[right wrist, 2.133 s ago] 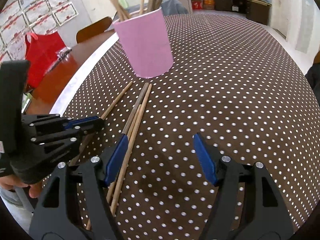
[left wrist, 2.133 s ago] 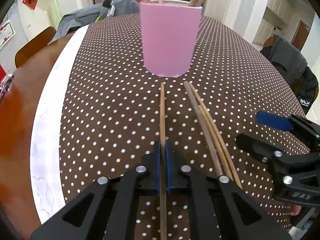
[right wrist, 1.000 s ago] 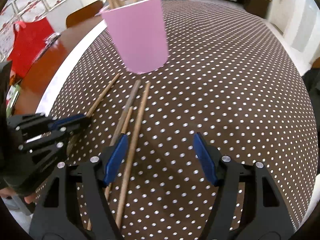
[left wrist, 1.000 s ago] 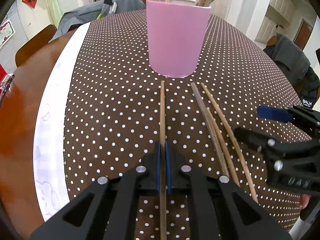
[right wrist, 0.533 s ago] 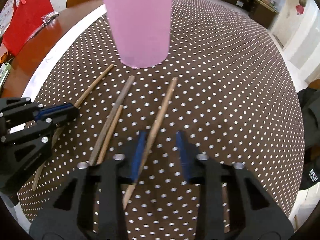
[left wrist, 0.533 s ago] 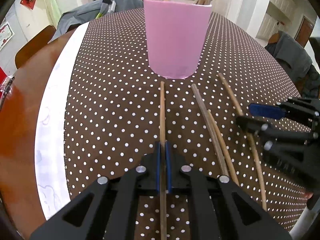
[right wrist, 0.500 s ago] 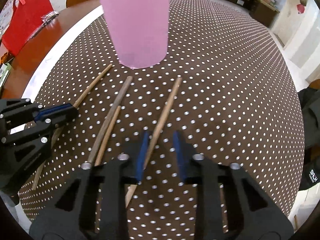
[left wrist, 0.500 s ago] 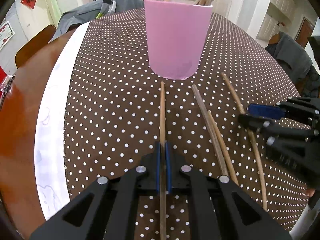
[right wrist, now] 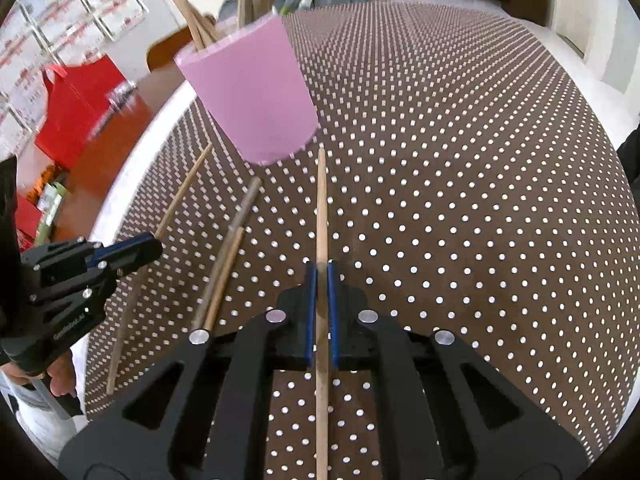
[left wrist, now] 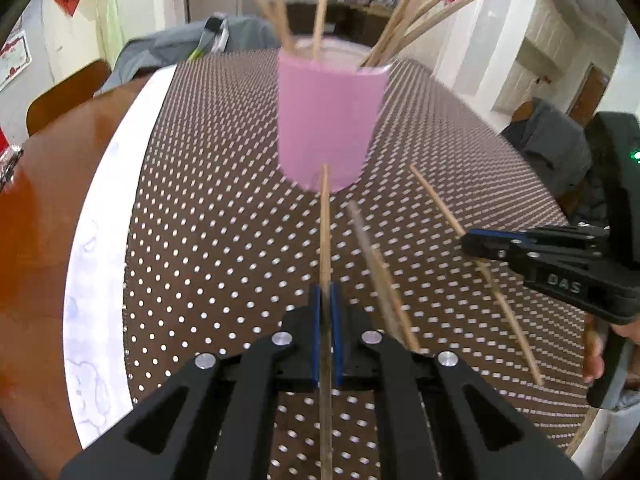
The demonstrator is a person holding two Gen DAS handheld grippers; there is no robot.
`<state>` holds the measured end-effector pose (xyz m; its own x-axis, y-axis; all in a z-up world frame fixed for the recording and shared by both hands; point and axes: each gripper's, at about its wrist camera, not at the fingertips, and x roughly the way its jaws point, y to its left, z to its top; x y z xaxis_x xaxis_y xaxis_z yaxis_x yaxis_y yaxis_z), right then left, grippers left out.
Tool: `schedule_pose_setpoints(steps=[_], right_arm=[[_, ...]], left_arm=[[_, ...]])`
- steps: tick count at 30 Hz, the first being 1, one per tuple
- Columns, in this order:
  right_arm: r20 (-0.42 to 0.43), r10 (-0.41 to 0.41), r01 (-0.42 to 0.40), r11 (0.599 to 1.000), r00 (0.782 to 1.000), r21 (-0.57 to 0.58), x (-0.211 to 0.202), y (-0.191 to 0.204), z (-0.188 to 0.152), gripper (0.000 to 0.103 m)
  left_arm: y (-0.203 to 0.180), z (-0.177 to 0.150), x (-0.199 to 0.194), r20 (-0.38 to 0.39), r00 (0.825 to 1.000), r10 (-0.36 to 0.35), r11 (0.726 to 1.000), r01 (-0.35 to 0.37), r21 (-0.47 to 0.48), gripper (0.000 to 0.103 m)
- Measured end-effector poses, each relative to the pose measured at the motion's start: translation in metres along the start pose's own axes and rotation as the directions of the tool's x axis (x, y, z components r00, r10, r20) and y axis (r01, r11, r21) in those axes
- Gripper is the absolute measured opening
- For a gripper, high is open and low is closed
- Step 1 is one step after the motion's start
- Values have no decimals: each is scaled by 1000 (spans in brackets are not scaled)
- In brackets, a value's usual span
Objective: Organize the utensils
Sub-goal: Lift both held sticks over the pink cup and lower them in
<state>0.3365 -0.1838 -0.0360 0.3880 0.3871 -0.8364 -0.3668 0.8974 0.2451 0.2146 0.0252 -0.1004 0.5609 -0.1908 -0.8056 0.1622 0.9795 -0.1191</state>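
Note:
A pink cup (left wrist: pixel 330 128) (right wrist: pixel 256 96) with several chopsticks standing in it sits on the dotted brown cloth. My left gripper (left wrist: pixel 326 296) is shut on a wooden chopstick (left wrist: pixel 325 220) whose far tip shows in front of the cup's base. My right gripper (right wrist: pixel 321 276) is shut on another chopstick (right wrist: pixel 321 208) that points at the cup's right side. Between them two loose chopsticks (right wrist: pixel 228 256) (left wrist: pixel 376 272) lie side by side on the cloth. The right gripper (left wrist: pixel 476 242) shows at the right of the left wrist view. The left gripper (right wrist: pixel 148 246) shows at the left of the right wrist view.
A white border strip (left wrist: pixel 108 240) edges the cloth, with bare brown table (left wrist: pixel 36 240) beyond it. A red bag (right wrist: pixel 76 108) stands at the table's left. A chair with a grey jacket (left wrist: pixel 552 140) is at the right, and grey clothing (left wrist: pixel 192 44) lies at the far side.
The right gripper's jaws closed on one chopstick and carried it to the right, away from the other two. The left gripper rose a little with its chopstick.

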Motion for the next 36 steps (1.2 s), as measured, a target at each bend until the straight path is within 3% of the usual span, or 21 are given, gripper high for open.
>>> schedule_pose_setpoints(steps=[5, 8, 14, 17, 24, 25, 30, 36], right_arm=[[179, 50, -57, 998, 983, 31, -42, -9, -5, 6], [275, 83, -97, 994, 958, 41, -67, -13, -7, 6], [437, 138, -151, 989, 889, -6, -113, 3, -2, 6], [496, 164, -168, 985, 853, -37, -127, 11, 5, 6], [581, 169, -152, 985, 796, -78, -134, 40, 32, 6], [591, 175, -158, 984, 788, -81, -134, 43, 36, 6], [665, 163, -142, 986, 729, -86, -135, 54, 58, 6], [723, 145, -114, 989, 675, -93, -124, 66, 81, 6]], left_arm=[[-19, 1, -33, 110, 990, -90, 995, 85, 49, 6], [-24, 9, -58, 257, 954, -152, 988, 140, 64, 6], [-24, 35, -79, 430, 885, -179, 983, 173, 54, 6], [-25, 48, -89, 521, 832, -191, 980, 190, 56, 6], [-6, 85, -103, 746, 650, -144, 972, 236, -18, 6], [-4, 88, -105, 764, 631, -134, 971, 238, -26, 6], [4, 105, -100, 822, 561, -94, 967, 247, -58, 6], [12, 124, -84, 855, 516, -61, 973, 222, -64, 6]])
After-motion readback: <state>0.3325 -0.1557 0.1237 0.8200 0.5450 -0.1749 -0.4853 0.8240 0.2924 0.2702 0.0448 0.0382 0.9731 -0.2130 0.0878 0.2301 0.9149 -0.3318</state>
